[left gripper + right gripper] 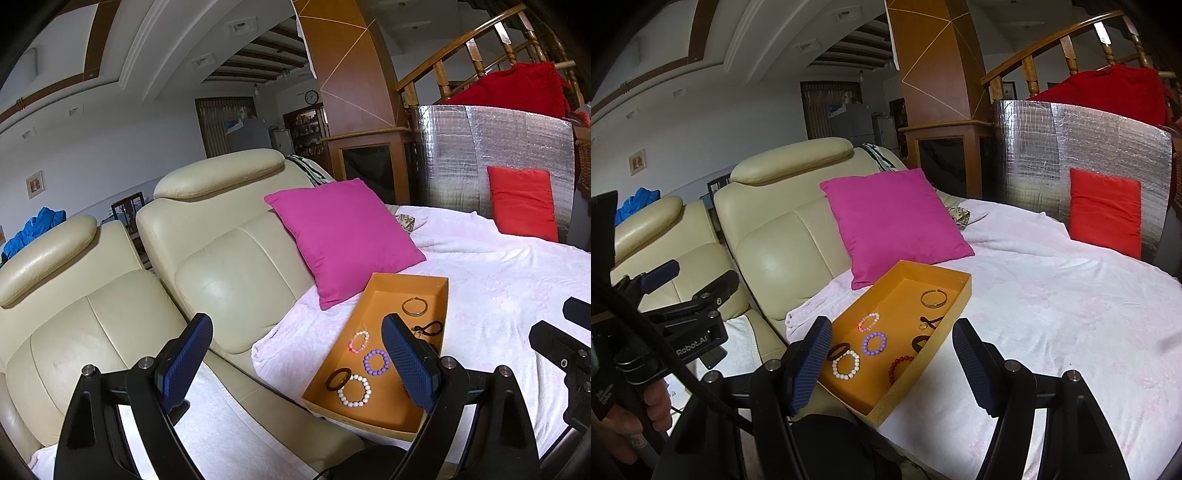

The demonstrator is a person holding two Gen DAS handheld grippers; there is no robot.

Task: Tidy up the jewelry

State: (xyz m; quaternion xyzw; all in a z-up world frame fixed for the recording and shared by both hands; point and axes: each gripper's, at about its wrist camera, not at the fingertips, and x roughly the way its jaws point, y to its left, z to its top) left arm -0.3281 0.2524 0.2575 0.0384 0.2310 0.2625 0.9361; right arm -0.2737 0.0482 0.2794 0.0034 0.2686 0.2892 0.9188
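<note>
holding both grippers up off the couch, you've got the left gripper (297,363) with fingers spread wide and nothing in it, same deal for the right gripper (892,365). the orange tray (955,284) sits on the white blanket (1052,314), at about 12 o'clock from the right claw and 1 o'clock from the left. inside it: a white bead bracelet (846,364), purple bead bracelet (874,343), pink bead bracelet (868,322), red bead bracelet (899,366) and a gold bangle (934,297). the magenta pillow (894,221) leans just behind the tray.
</note>
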